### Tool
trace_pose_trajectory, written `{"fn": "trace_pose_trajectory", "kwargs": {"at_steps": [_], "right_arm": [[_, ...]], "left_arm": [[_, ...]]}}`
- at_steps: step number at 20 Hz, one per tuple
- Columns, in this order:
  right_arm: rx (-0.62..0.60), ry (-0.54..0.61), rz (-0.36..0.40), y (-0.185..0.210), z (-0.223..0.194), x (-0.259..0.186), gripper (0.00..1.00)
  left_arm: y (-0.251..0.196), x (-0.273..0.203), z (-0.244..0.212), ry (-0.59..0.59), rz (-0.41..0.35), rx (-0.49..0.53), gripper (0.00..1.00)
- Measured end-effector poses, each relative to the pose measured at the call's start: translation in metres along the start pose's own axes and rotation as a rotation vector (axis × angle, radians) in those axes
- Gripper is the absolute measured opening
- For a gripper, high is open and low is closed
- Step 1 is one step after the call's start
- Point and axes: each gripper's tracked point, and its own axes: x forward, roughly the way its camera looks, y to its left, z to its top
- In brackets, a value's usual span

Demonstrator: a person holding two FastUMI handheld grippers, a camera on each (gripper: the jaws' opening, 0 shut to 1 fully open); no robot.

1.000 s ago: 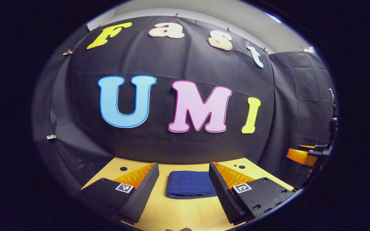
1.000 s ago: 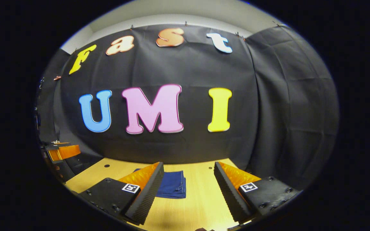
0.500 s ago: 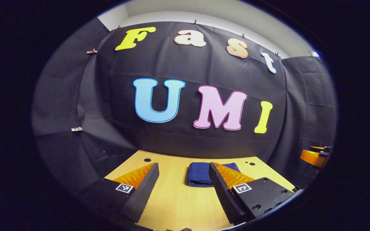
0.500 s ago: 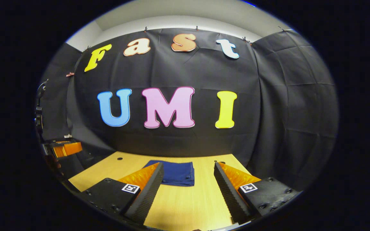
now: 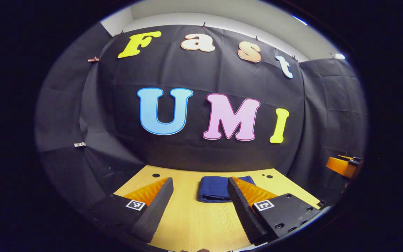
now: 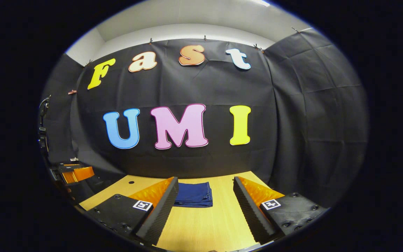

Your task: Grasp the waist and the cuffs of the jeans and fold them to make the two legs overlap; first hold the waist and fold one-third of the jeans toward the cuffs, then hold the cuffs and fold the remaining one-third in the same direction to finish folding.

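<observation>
While both hand-held grippers hover spread wide and empty, the folded jeans (image 5: pixel 215 189) lie on the worktop (image 5: pixel 194 224).
Left hand-held gripper (image 5: pixel 198 206) and right hand-held gripper (image 6: pixel 205 206) face black cloth walls; the pale wooden worktop bears small holes.

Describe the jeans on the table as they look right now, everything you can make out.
The jeans are dark blue denim, folded into a compact, flat, roughly rectangular bundle with stacked layers showing along the near edge. They lie on the light wooden table towards its far side, near the black cloth wall. In the right gripper view the bundle sits partly behind one finger. Both grippers are open and held back from it; nothing touches the jeans but the table. Waist and cuffs cannot be told apart.
</observation>
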Motion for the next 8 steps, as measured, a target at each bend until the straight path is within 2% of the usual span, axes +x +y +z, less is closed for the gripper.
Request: {"fn": "trace_pose_trajectory", "kwargs": {"at_steps": [4,8], "right_arm": [[-0.004,0.023,-0.025,-0.009,-0.012,-0.012,0.97],[0.016,0.034,-0.017,-0.002,-0.012,-0.015,0.96]], "left_arm": [[0.0,-0.014,-0.007,0.02,0.001,-0.001,0.96],[-0.001,-0.015,-0.014,0.043,0.008,-0.001,0.96]]}}
